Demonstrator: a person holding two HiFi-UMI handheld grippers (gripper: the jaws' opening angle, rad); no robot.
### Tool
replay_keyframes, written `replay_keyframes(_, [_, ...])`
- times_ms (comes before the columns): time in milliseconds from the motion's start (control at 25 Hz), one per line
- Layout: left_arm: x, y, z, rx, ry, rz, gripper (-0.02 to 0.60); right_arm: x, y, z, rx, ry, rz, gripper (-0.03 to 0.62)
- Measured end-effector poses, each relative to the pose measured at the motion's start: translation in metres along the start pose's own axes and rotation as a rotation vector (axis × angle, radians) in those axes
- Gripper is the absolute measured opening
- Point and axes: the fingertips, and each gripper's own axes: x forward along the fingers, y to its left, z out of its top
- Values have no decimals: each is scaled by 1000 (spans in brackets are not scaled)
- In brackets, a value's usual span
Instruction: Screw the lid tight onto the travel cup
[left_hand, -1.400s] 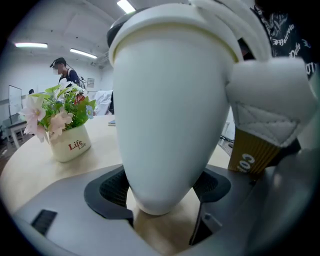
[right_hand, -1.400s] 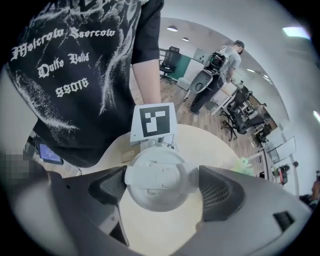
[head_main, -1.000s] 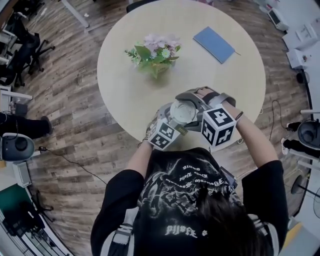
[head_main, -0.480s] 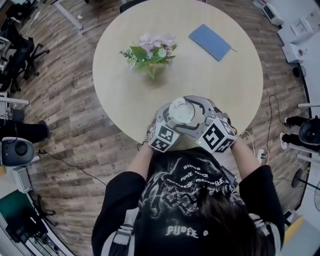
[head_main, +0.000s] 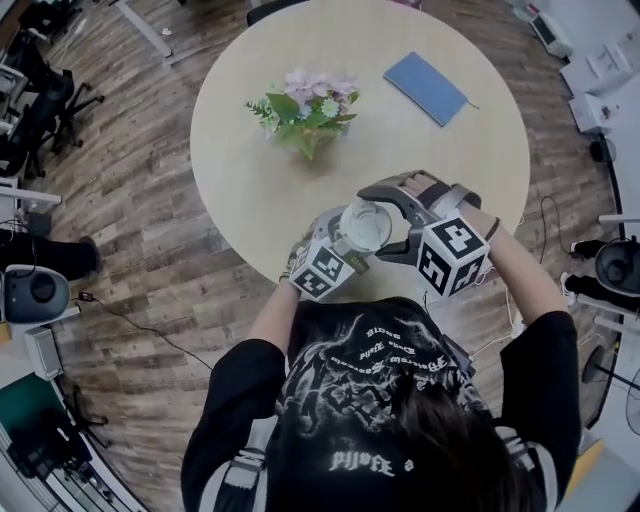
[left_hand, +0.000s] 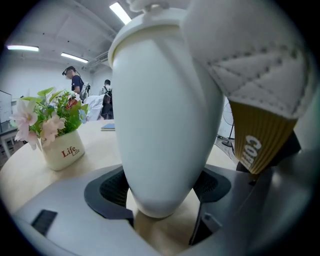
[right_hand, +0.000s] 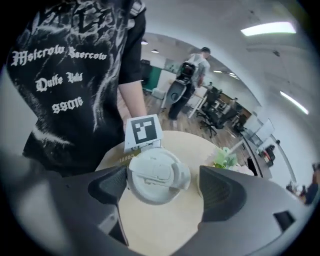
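The white travel cup (left_hand: 165, 125) stands upright near the front edge of the round table (head_main: 250, 200). My left gripper (left_hand: 160, 192) is shut on its lower body, one pad pressing on each side. The white lid (right_hand: 156, 175) sits on top of the cup, seen as a pale disc (head_main: 363, 226) in the head view. My right gripper (right_hand: 165, 189) straddles the lid from above; its jaws have just been opening and stand open, with the lid between them and a gap on the right side. A brown corrugated sleeve (left_hand: 260, 135) with print shows beside the cup. The left gripper (head_main: 345, 245) is mostly hidden under the lid in the head view.
A pot of flowers (head_main: 308, 108) stands in the table's middle, also seen beyond the cup as a white pot (left_hand: 60, 150). A blue notebook (head_main: 427, 88) lies at the far right. The person's torso is close behind the cup. People stand in the background.
My right gripper swung toward the person half a second ago and is now back out to the right of the cup. The cup and left gripper stayed put.
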Motion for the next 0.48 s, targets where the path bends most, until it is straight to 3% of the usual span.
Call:
replay_keyframes(160, [0,-1,1,5,10,-6,397,3,13,-10,-365,162,223,462])
replay_keyframes(280, [0,-1,1,5,16,-10,397,10,12,-12,-596,209,296,453])
replay_keyframes(400, [0,-2,1,8,23,-14,397,14,19,-13,-711,251,407,416])
replay_keyframes(480, [1,-1,1,11,28,-16,397,16,22,-15,-704,270,458,416])
